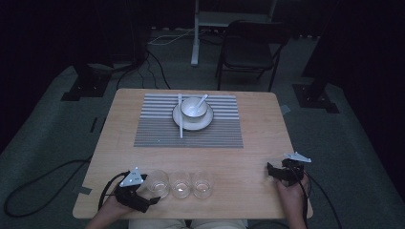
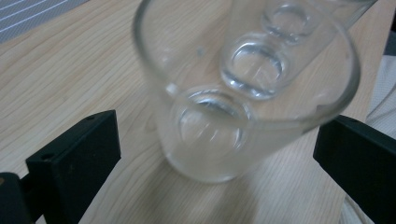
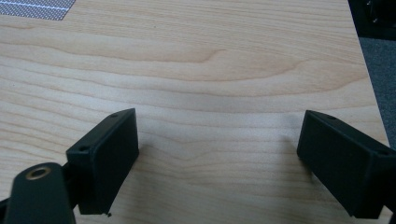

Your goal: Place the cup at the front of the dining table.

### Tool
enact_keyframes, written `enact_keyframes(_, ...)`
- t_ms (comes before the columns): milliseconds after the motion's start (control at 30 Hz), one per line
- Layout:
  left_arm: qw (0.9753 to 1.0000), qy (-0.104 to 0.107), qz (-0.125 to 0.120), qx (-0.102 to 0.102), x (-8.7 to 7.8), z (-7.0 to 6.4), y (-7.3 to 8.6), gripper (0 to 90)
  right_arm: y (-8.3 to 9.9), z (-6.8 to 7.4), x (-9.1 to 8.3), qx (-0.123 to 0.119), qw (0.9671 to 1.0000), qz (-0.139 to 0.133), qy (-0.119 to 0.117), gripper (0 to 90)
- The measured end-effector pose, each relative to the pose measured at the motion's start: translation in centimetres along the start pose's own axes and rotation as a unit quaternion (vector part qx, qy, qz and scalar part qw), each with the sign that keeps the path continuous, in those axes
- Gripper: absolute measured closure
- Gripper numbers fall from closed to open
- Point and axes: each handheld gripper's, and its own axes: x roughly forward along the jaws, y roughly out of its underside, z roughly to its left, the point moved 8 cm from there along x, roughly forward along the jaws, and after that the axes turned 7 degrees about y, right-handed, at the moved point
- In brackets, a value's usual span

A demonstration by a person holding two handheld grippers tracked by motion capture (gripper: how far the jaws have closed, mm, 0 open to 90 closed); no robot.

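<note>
Pale wooden table (image 1: pixel 258 143) in dim room, grey striped placemat (image 1: pixel 157 131). Left gripper (image 2: pixel 215 154) spread wide around clear glass tumbler (image 2: pixel 224 116), untouching; right gripper (image 3: pixel 217 158) wide, empty. Surroundings murky.

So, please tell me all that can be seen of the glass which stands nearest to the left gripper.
The leftmost glass is a clear, round tumbler with a thick base. It looks empty and stands upright on the wooden table, near its front edge, first in a row of three glasses. The left gripper is open, one black jaw on each side of the glass, and neither jaw touches it. Whether it touches the next glass cannot be told.
</note>
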Motion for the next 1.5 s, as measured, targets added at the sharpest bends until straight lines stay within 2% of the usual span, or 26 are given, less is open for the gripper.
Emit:
enact_keyframes(200,0.9999,0.007,0.002,0.010,0.7,-0.3,-0.5,0.8,0.0,0.0,0.0,0.000,1.0000,0.000,0.000,12.0)
enact_keyframes(333,1.0000,0.003,-0.005,0.007,1.1,-0.4,-0.9,0.8,0.0,0.0,0.0,0.001,1.0000,0.000,0.000,12.1)
enact_keyframes(367,0.9999,0.007,-0.008,0.006,1.2,-0.5,-1.0,0.8,0.0,0.0,0.0,0.000,1.0000,0.000,0.000,12.1)
enact_keyframes(500,0.9998,-0.003,-0.018,0.012,1.4,-0.4,-1.1,0.8,0.0,0.0,0.0,0.000,1.0000,0.000,0.000,12.1)
enact_keyframes(667,0.9997,-0.005,-0.020,0.015,1.5,-0.3,-1.1,1.6,0.0,0.0,0.0,0.000,1.0000,0.000,0.000,12.1)
enact_keyframes(733,0.9994,-0.004,-0.033,0.010,1.5,-0.1,-1.2,5.0,0.0,0.0,0.0,0.000,1.0000,0.000,0.000,12.1)
enact_keyframes(767,0.9993,-0.011,-0.034,0.011,1.6,0.0,-1.2,5.1,0.0,0.0,0.0,0.000,1.0000,0.000,0.000,12.1)
enact_keyframes(833,0.9992,-0.010,-0.035,0.013,1.6,0.0,-1.2,5.5,0.0,0.0,0.0,0.000,1.0000,0.000,0.000,12.1)
enact_keyframes(867,0.9991,-0.019,-0.036,0.017,1.8,0.1,-1.3,5.5,0.0,0.0,0.0,0.000,1.0000,0.000,0.000,12.1)
enact_keyframes(900,0.9990,-0.017,-0.036,0.020,2.0,0.0,-1.4,5.5,0.0,0.0,0.0,0.000,1.0000,0.000,0.000,12.1)
enact_keyframes(933,0.9988,-0.024,-0.037,0.021,2.1,0.1,-1.5,5.4,0.0,0.0,0.0,0.000,1.0000,0.000,0.000,12.1)
enact_keyframes(1067,0.9985,-0.031,-0.032,0.031,2.4,0.0,-1.5,5.6,0.0,0.0,0.0,0.000,1.0000,0.000,0.000,12.1)
enact_keyframes(1233,0.9986,-0.022,-0.032,0.035,2.5,-0.1,-1.3,15.2,0.0,0.0,0.0,0.000,1.0000,0.000,0.000,12.1)
enact_keyframes(1300,0.9985,-0.026,-0.031,0.038,2.7,-0.1,-1.3,15.2,0.0,0.0,0.0,0.000,1.0000,0.000,0.000,12.1)
enact_keyframes(1333,0.9981,-0.034,-0.033,0.040,2.8,0.0,-1.3,17.4,0.0,0.0,0.0,0.000,1.0000,0.000,0.000,12.1)
enact_keyframes(1500,0.9982,-0.034,-0.026,0.041,3.0,0.2,-1.0,20.4,0.0,0.0,0.0,0.000,1.0000,0.000,0.000,12.1)
